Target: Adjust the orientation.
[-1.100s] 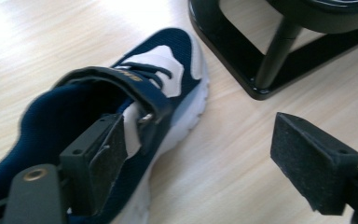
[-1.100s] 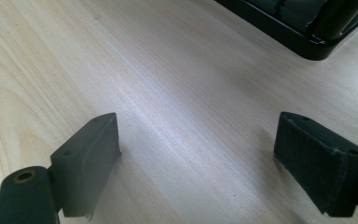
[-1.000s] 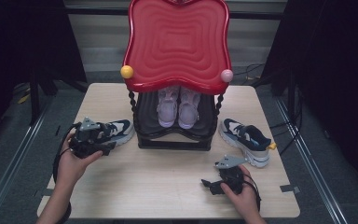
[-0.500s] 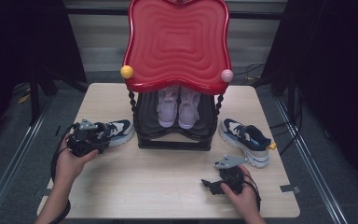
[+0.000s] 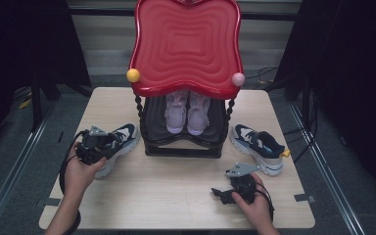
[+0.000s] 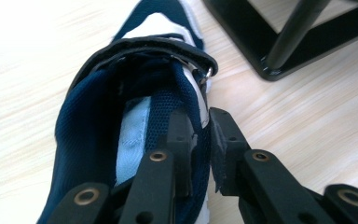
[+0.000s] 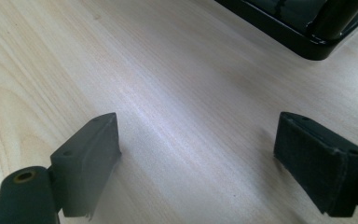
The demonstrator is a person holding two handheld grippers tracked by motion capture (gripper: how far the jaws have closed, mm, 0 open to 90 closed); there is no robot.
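Item one: my left gripper [image 6: 200, 140], lower middle of its own view, jaws having just closed and now clamped on the side wall of the left shoe [image 6: 121, 140]; one jaw sits inside the opening, the other outside against the white edge. In the high view this gripper [image 5: 95, 147] and shoe [image 5: 120, 142] lie at centre left on the bench [image 5: 176, 191], just beside the rack.

Item two: shoe material, dark navy mesh lining, pale blue insole tab, black strap through a small metal ring, white sole.

Item three: black rack [image 5: 183, 127], glossy, twisted posts, its base corner just right of the shoe in the left gripper view, upper right. Pair of pale shoes [image 5: 187, 110] on its shelf; wavy red top [image 5: 186, 46] with a yellow knob [image 5: 133, 75] and a pink knob [image 5: 238, 79].

Item four: matching right shoe [image 5: 259, 147], centre right, well apart from the held one.

Item five: my right gripper [image 7: 198, 158], jaws spread wide over bare light wood grain, holding nothing.
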